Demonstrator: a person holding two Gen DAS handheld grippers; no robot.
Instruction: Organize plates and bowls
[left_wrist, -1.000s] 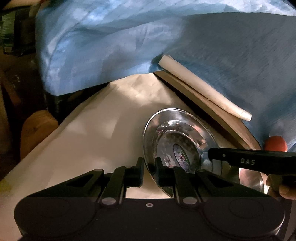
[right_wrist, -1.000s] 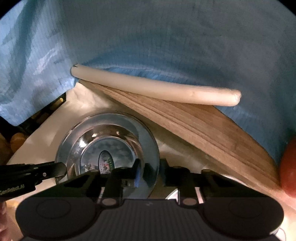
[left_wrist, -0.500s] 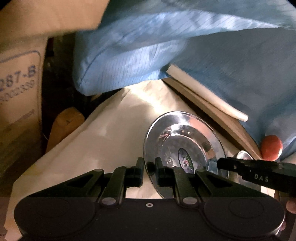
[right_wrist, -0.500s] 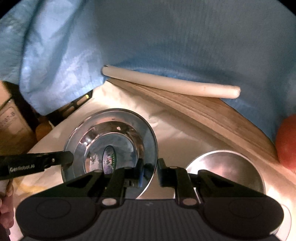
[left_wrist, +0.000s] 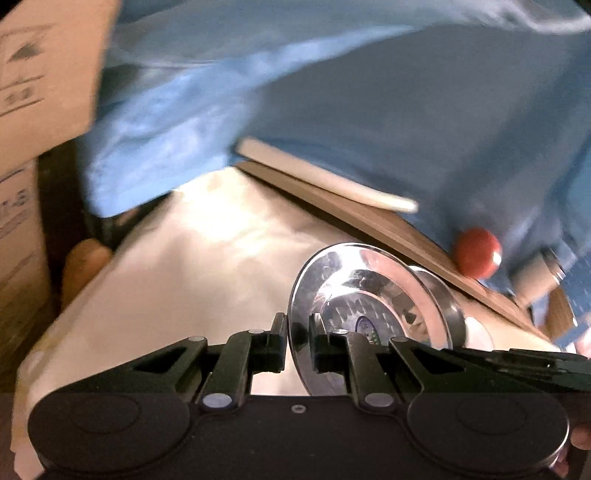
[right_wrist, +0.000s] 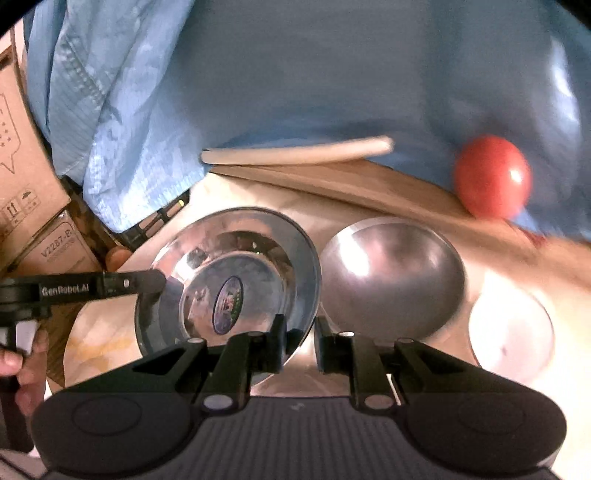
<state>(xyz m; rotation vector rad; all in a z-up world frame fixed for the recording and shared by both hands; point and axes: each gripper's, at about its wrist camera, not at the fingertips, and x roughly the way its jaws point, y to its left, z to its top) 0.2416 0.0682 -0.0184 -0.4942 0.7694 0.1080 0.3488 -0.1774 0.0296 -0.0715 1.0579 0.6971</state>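
Note:
A shiny steel plate with a sticker in its middle is held tilted above the white-covered table. My left gripper is shut on the plate's left rim. My right gripper is shut on its right rim. The left gripper's finger shows at the plate's far edge in the right wrist view. A steel bowl lies upside down just right of the plate. A pale round dish sits further right.
A red ball rests on a wooden board at the back, beside a white rolled tube. Blue cloth hangs behind. Cardboard boxes stand at the left.
Both grippers have pulled back and lifted with the plate. The upside-down bowl, pale dish and red ball have come into the right wrist view.

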